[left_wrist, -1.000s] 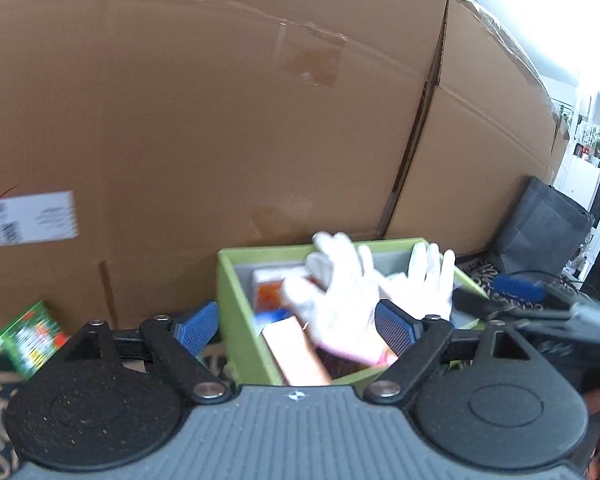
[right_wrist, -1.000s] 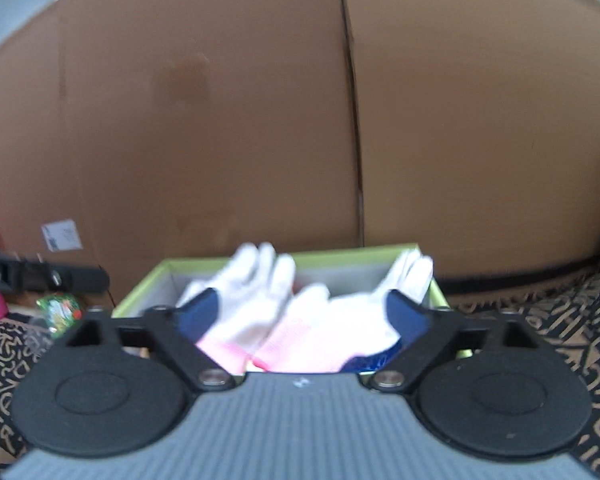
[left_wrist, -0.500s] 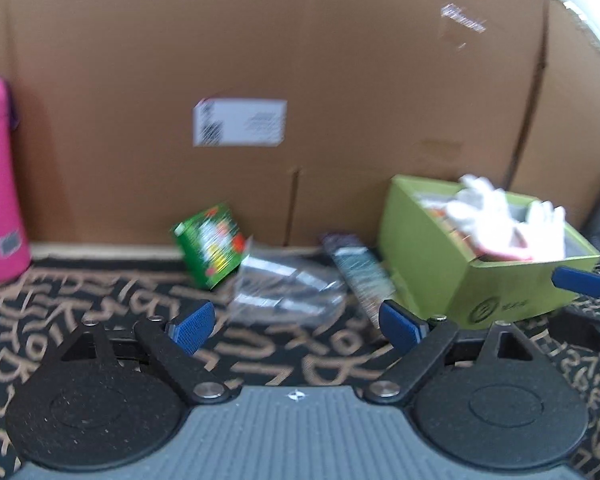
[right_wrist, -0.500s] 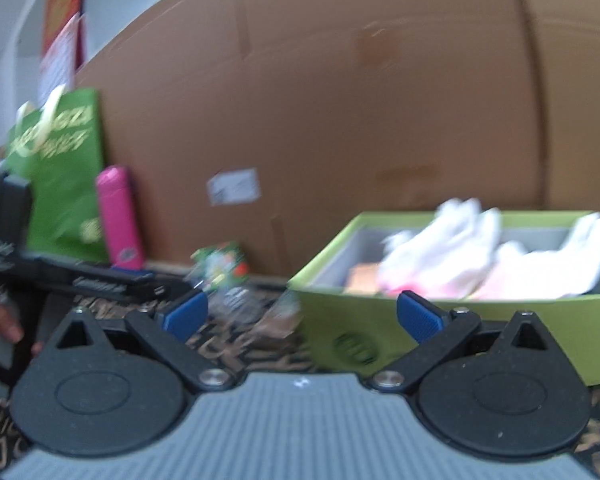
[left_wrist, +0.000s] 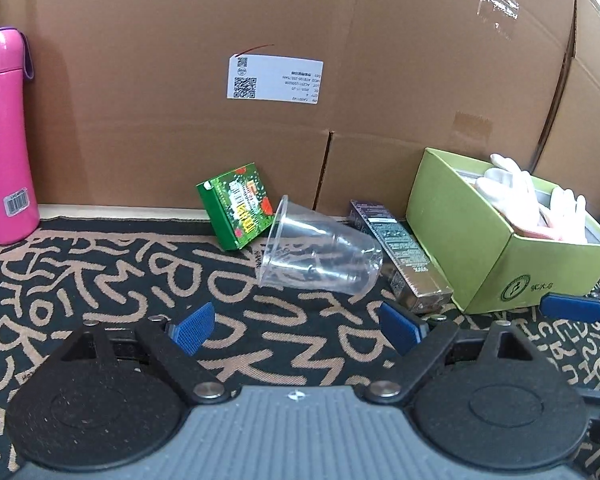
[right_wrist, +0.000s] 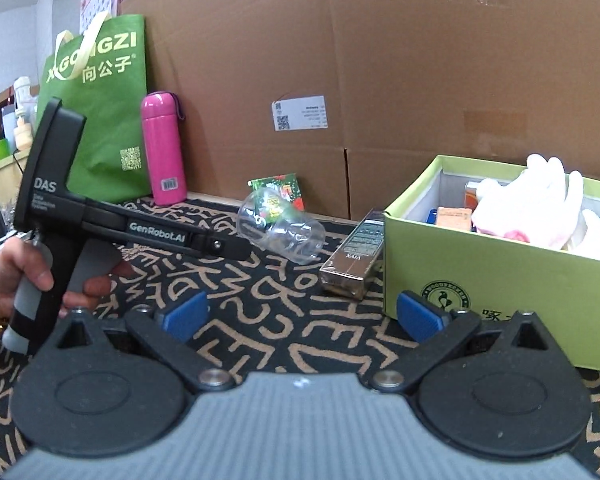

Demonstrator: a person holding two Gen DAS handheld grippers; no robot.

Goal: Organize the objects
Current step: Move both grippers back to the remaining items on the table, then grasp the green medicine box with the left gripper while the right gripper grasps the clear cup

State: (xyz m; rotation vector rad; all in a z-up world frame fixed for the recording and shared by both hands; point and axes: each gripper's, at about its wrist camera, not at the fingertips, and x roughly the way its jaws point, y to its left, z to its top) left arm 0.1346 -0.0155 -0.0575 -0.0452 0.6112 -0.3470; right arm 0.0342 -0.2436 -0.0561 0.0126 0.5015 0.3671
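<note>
Patterned rug [left_wrist: 100, 272]: toppled cup [left_wrist: 320, 256], carton [left_wrist: 400, 248].

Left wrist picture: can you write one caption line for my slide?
Open left gripper faces a tipped clear cup on the patterned mat, beside a green box holding white gloves.

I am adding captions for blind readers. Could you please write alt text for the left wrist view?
The open left gripper points at a clear plastic cup lying on its side on a patterned mat. Behind it leans a small green box; right of it are a dark flat box and a green box holding white gloves.
</note>
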